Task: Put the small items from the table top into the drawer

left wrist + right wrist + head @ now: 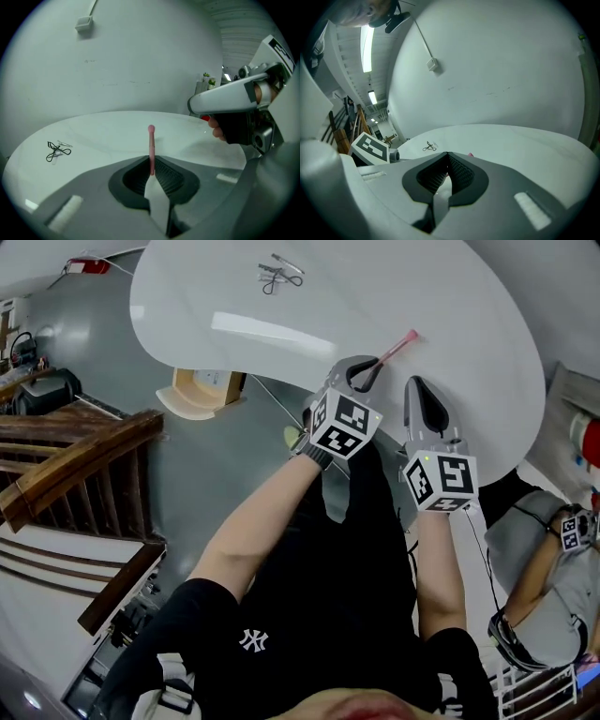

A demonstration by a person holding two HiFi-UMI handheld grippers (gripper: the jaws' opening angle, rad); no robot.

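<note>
— Well, what do the left jaws hold now?
— I see the left gripper [151, 163] pinching a thin pink stick with a rounded tip [151, 143] by its lower end. The stick points out over the glossy white round table [375, 292].
— And the right one?
— The right gripper [446, 163] has its jaws pressed together, with nothing between them. It hangs just beside the left one, above the near rim.
— Which small items lie on the top?
— A small black wire tool with loops [57, 152] and a thin silver clip [64, 144] lie together at the far side, well apart from both grippers. A light wooden drawer [199, 395] sticks out under the rim at the left.
</note>
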